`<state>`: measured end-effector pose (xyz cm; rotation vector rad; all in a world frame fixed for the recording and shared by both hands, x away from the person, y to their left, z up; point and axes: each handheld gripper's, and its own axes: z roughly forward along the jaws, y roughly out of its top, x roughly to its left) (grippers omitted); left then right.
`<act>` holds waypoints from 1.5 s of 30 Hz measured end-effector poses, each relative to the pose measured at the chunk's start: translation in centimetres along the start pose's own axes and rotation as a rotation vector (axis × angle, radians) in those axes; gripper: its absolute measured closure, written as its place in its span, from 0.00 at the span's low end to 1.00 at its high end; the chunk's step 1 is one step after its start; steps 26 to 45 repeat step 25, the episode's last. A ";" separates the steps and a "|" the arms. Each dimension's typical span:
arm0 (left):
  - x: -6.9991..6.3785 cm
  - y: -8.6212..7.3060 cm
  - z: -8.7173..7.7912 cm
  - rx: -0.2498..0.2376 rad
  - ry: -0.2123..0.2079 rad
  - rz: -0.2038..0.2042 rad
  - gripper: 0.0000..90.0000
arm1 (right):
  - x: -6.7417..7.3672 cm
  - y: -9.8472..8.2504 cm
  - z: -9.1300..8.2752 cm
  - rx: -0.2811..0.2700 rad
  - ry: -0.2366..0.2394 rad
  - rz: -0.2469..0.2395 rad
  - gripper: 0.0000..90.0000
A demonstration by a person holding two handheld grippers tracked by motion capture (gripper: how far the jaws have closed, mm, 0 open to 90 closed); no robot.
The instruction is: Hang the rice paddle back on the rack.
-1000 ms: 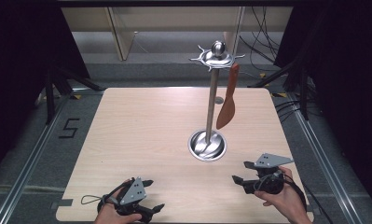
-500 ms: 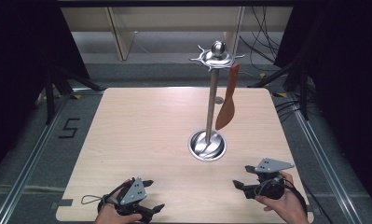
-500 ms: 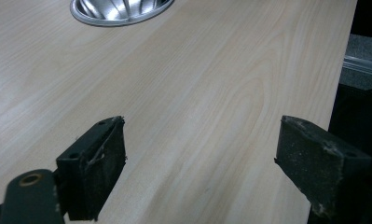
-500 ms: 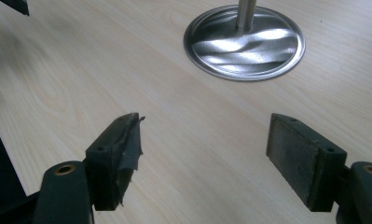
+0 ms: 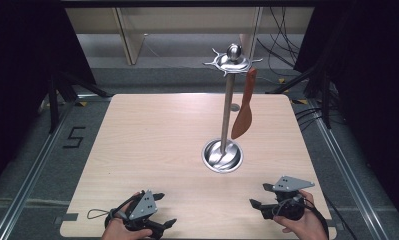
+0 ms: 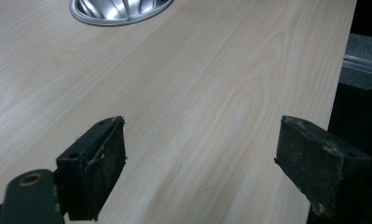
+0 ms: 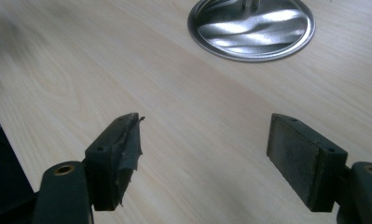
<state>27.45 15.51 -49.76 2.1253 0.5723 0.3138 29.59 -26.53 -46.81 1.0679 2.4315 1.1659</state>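
A steel utensil stand (image 5: pixel 226 100) rises from a round base (image 5: pixel 222 155) right of the table's middle, with a knobbed hook ring at its top. A brown spatula (image 5: pixel 244 106) hangs from a hook on its right side. My left gripper (image 5: pixel 163 210) rests open near the front edge at the left, nothing between its jaws. My right gripper (image 5: pixel 259 196) sits open near the front right, also empty. The base (image 6: pixel 118 10) lies beyond the left gripper (image 6: pixel 200 158) in its own view. Ahead of the right gripper (image 7: pixel 204 149), the round base (image 7: pixel 251 29) shows too.
The light wooden table (image 5: pixel 152 145) ends just behind both grippers at the front edge. Dark floor with metal rails surrounds it. Shelving and cables stand behind the far edge. A floor marking "5" (image 5: pixel 73 136) lies to the left.
My right gripper has drawn back toward the front edge and lowered. The left gripper, stand and spatula have stayed put.
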 end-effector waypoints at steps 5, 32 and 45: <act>0.1 0.0 -0.1 0.013 -0.006 0.001 0.17 | 0.3 -0.6 -0.1 0.006 -0.009 0.005 0.28; 0.1 0.0 -0.1 0.009 -0.004 0.002 0.17 | 1.2 -1.7 -0.6 0.011 -0.007 0.036 0.27; 0.1 0.0 -0.1 0.009 -0.004 0.002 0.17 | 1.2 -1.7 -0.6 0.011 -0.007 0.036 0.27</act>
